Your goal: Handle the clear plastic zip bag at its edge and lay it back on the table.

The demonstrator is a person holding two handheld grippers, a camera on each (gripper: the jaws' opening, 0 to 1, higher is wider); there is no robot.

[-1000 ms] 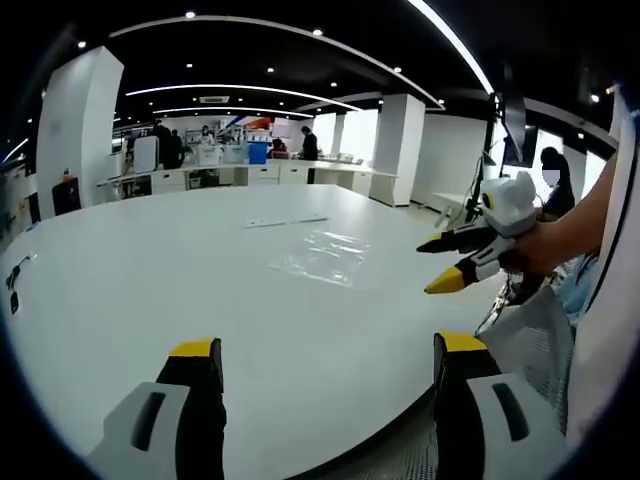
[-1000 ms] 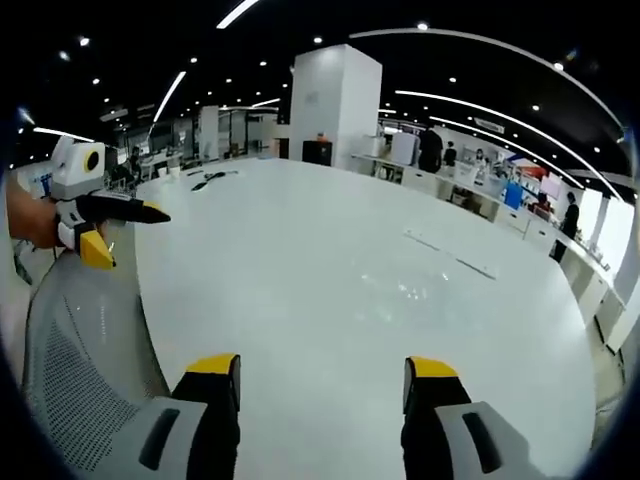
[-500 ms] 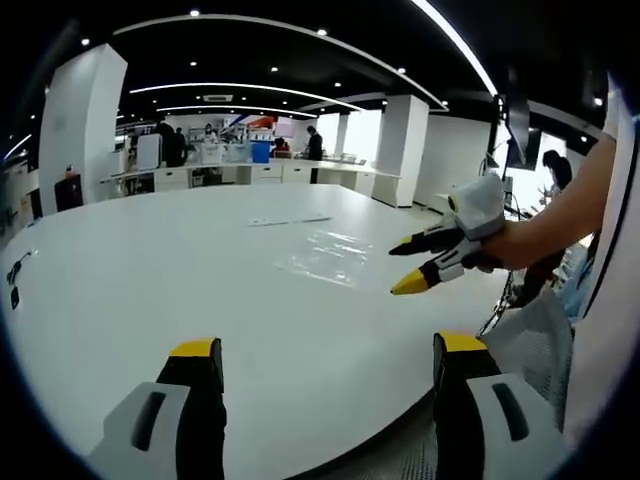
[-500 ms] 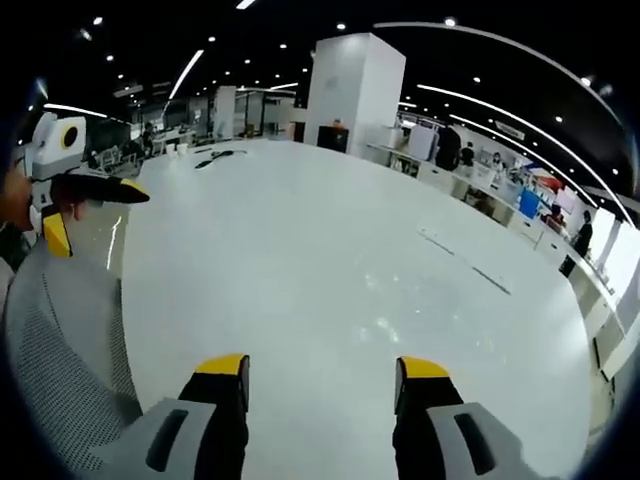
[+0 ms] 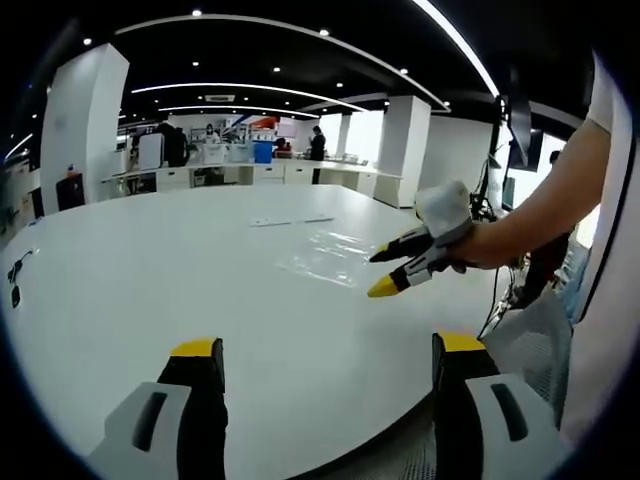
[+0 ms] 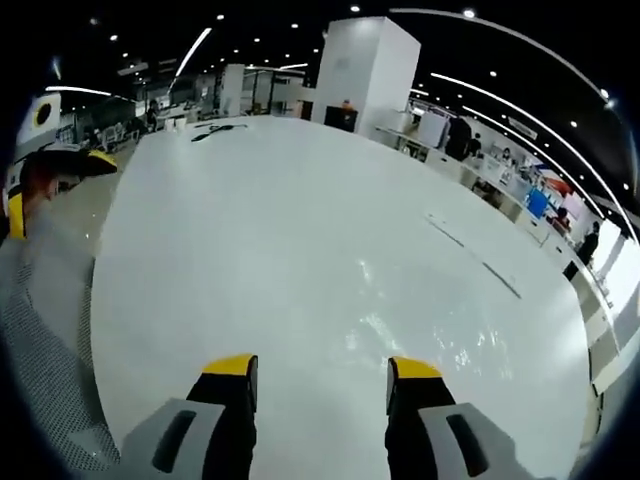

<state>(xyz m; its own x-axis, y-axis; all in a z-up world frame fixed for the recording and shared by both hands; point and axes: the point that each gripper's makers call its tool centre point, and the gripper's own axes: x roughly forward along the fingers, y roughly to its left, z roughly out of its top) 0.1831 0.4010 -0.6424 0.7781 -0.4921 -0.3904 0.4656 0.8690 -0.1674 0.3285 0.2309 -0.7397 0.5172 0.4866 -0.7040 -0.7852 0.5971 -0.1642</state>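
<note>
A wide white bench (image 5: 150,260) takes up the middle of the room, and the clear plastic zip bag (image 5: 325,258) lies flat on it, well in from the near edge, visible mostly as a patch of glare and creases. In the left gripper view, a thin pale strip (image 5: 288,220) lies on the bench just beyond the bag. The right gripper (image 5: 376,271) reaches in from the right of that view, held in a person's hand (image 5: 470,250) on a bare forearm; its yellow-tipped jaws stand a little apart, with nothing between them, near the bag's near right corner. Whether they touch the plastic is hard to tell from here. The left gripper (image 5: 318,350) sits back at the bench's near edge, well apart from the bag, jaws wide and empty.

The right gripper view adds what the other cannot: looking along the gripper's own jaws (image 6: 320,365), spread wide, the bag (image 6: 420,340) shows only as faint glints on the bench just ahead of them, and the left gripper (image 6: 60,170) appears far off at the bench's edge, beside a grey mesh chair back (image 6: 40,340). A dark cable (image 6: 220,128) lies at the far end of the bench.

Compared with a second ago, the right gripper has come forward over the bench, closer to the bag; the bag itself lies as it did.
</note>
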